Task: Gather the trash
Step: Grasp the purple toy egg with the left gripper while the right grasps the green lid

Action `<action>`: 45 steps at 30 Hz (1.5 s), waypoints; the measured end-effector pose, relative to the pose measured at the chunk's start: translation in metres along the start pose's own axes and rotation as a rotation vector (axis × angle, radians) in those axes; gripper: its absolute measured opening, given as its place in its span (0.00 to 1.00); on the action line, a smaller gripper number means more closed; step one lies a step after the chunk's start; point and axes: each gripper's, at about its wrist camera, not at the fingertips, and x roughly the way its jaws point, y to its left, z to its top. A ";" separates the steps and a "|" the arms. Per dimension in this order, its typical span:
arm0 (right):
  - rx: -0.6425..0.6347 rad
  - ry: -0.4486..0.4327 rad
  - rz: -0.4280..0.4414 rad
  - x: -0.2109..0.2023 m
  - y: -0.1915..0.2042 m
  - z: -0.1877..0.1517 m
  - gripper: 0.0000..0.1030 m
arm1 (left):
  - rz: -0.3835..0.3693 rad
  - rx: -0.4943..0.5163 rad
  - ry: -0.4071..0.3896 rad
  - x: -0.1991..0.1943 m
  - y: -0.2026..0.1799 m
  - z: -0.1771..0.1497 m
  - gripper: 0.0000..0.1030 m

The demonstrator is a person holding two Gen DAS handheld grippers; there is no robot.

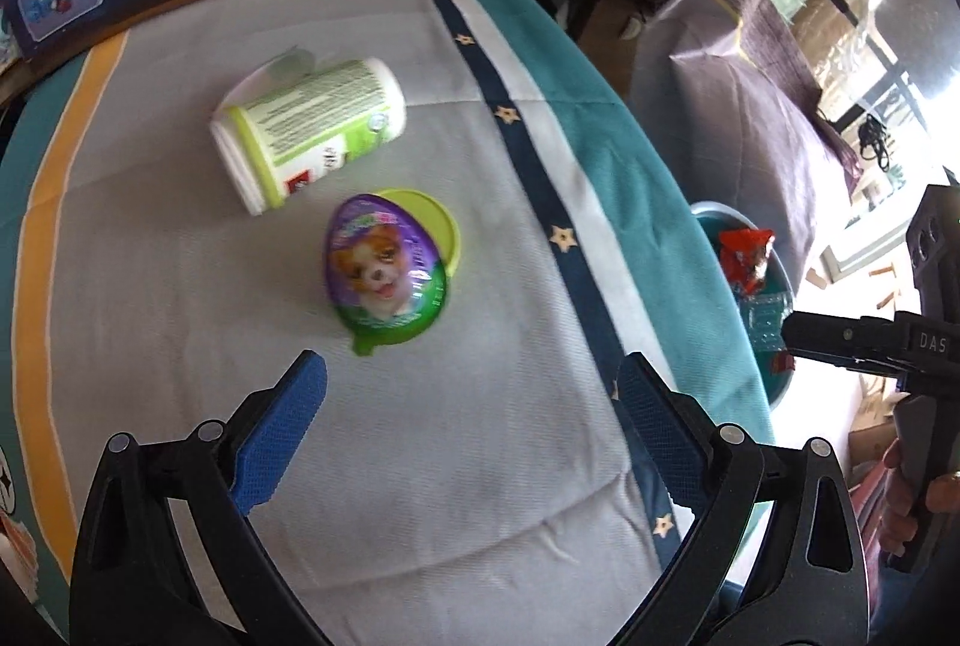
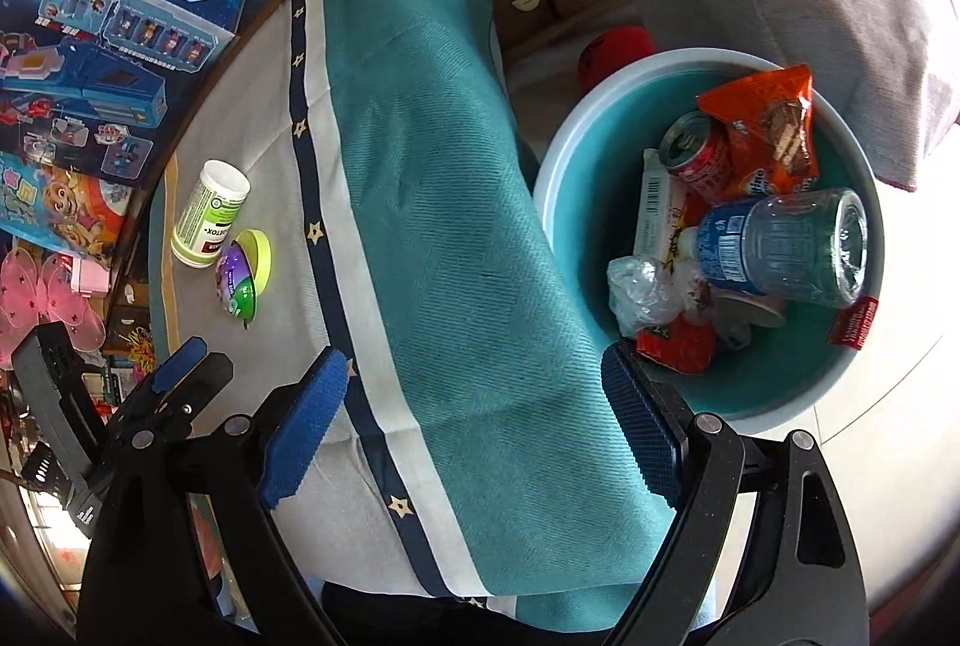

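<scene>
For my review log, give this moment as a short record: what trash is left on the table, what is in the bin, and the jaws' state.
surface: table under a grey and teal cloth
left on table: white and green canister on its side; egg-shaped toy package beside it
bin: teal bin beside the table, holding a plastic bottle, can, orange snack bag
left gripper: jaws open, empty
right gripper: jaws open, empty

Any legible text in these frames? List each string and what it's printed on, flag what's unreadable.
"DAS": on the black body of the right tongs, seen from the left wrist view.
"ETOX": partial, on the white and green canister lying on the cloth; letters before it are hidden.
Fine print on the canister, egg capsule, toy box, blue-labelled bottle and snack wrappers: too small or blurred.
</scene>
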 end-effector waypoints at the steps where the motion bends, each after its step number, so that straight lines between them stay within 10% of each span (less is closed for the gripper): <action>1: -0.002 0.007 0.001 0.003 0.003 0.001 0.80 | 0.005 -0.006 -0.010 0.000 0.006 0.001 0.95; 15: -0.039 0.064 -0.006 0.041 0.040 0.021 0.80 | 0.063 0.049 -0.008 0.035 0.018 0.020 0.79; 21: -0.075 0.069 -0.028 0.049 0.059 0.024 0.80 | 0.051 0.071 -0.024 0.033 0.020 0.015 0.49; 45: -0.531 -0.047 -0.272 0.134 0.211 0.004 0.80 | 0.026 -0.165 -0.086 -0.041 0.155 -0.039 0.50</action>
